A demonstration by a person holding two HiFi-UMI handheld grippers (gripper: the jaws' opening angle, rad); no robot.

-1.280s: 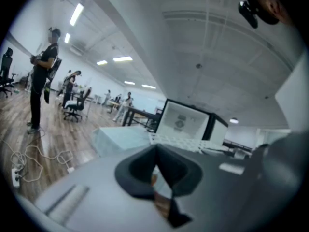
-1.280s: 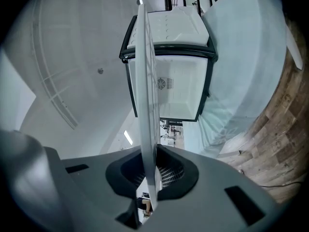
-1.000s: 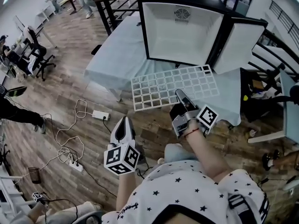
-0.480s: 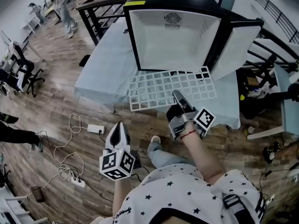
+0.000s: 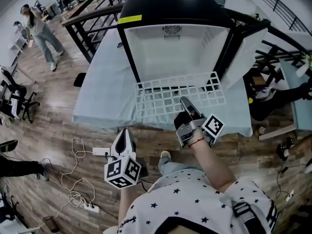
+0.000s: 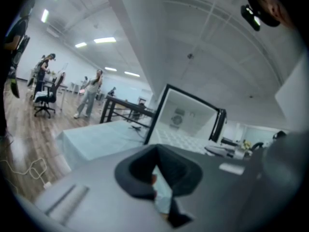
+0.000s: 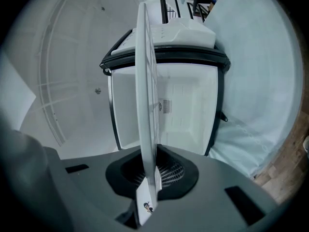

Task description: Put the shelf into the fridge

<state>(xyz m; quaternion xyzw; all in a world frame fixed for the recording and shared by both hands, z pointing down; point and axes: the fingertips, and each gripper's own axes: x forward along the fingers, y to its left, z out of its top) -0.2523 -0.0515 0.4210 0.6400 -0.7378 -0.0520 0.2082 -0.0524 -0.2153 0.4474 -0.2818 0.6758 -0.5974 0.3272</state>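
the shelf (image 5: 179, 97), a white wire grid, is pinched at the middle of its near edge by the right gripper (image 5: 185, 102), whose fingers are closed onto the rim bar. in the right gripper view the shelf (image 7: 146, 100) shows edge-on as a thin white strip that runs up from between the right gripper's (image 7: 147, 196) jaws toward the fridge (image 7: 166, 88). the grid lies about level above the front part of the table (image 5: 102, 82), which is draped in a pale blue cloth. its far edge sits right at the bottom of the fridge's (image 5: 173, 50) open mouth, and i cannot tell if it has crossed the sill. the fridge is a small black cabinet with a white inside and a round vent (image 5: 171, 29) on its back wall, and its door (image 5: 243, 50) is swung out to the right. the left gripper (image 5: 125, 134) hangs low over the wooden floor, well apart from the shelf, fingers pressed together on nothing. a power strip (image 5: 99, 151) with loose cables lies on the floor nearby
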